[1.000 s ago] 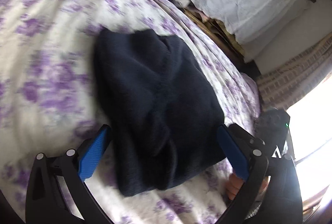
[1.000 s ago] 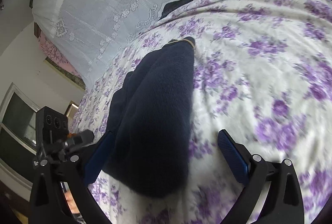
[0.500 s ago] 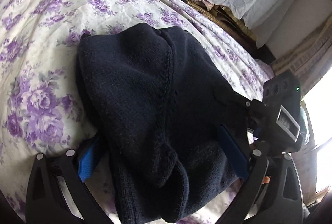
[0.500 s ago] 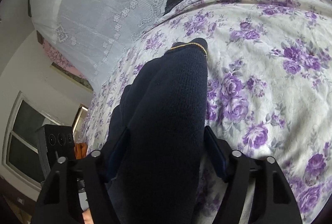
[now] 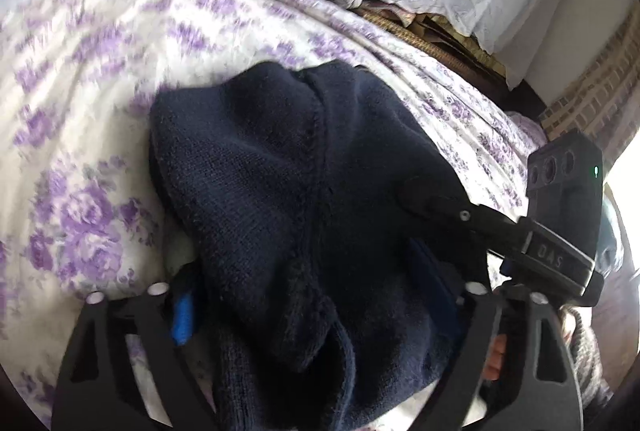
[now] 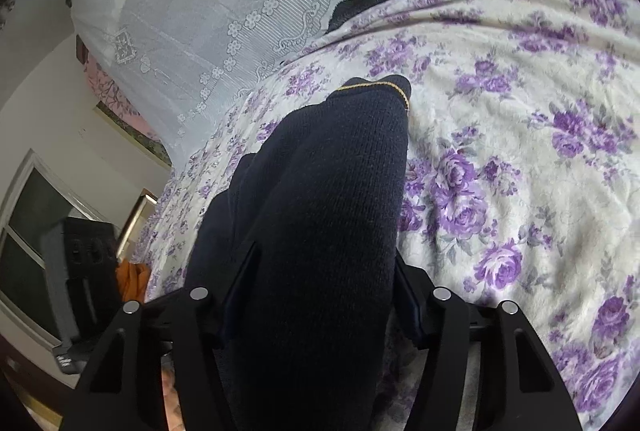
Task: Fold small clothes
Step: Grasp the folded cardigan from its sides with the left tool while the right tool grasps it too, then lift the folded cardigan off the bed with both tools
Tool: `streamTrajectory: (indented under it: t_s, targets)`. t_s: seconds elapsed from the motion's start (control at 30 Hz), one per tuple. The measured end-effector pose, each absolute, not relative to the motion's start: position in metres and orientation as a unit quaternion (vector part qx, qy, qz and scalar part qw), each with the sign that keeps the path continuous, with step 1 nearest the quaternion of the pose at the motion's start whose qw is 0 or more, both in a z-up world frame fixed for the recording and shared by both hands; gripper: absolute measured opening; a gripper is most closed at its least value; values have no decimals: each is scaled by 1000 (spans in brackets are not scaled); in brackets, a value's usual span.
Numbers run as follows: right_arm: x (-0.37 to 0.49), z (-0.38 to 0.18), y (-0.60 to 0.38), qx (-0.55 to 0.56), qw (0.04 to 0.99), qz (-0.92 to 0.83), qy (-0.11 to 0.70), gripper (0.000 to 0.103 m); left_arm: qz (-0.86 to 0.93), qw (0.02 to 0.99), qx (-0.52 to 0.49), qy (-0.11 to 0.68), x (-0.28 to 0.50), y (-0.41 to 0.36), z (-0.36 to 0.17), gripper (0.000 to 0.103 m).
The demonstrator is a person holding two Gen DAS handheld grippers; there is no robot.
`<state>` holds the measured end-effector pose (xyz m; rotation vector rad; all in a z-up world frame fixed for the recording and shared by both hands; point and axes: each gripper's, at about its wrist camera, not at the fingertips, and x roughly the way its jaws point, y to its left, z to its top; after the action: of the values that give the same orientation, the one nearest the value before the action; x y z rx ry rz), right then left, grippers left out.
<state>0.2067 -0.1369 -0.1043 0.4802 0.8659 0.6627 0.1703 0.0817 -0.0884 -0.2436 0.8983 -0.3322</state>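
Knitwear fills the space between the fingers of both my claws — a dark navy knitted garment (image 5: 304, 199), folded into a thick bundle and lying on the bed. My left claw (image 5: 312, 303) straddles the near end of the bundle and its jaws are closing; the blue pad of one finger (image 5: 183, 315) shows just beside the wool at the left, while the opposite pad is half buried in the knit, so the fabric sits between them and seems to be touched on both sides. My right claw (image 6: 320, 283) comes at the same garment (image 6: 320, 231) from another side, jaws likewise closing, with its dark fingers pressed against the flanks of the roll; the wool bulges up between them.

In the left wrist view the black body of my other claw lies against the right edge of the garment, with a bit of a hand (image 5: 494, 359) behind it. Beyond the bundle, the far end of the knit shows a thin yellow trim line (image 6: 376, 85) along its edge. Under and around everything spreads the bedspread (image 6: 520, 151), cream with purple roses. Farther back a white lace cover (image 6: 224, 3) drapes over a mound at the head of the bed — and past that, pale wall and a window (image 6: 24, 243) at the left.
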Motion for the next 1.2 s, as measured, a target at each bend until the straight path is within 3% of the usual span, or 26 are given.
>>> streamTrajectory:
  t_s: [0.27,0.67,1.03,1.2]
  targets:
    - [199,-98,-138,212,844,306,387,60,-153,896,-86,408,161,77,-80,64]
    - [177,-92,-157,213,857,295,365,59,-175,902,-63,390,144,65,-74,55]
    - [142,-94,-186,228,860,277,364,59,-195,898,-42,393,115,38,-72,55]
    - [136,-96,-191,231,859,273,367,59,-190,896,-33,400,111,32,-76,63]
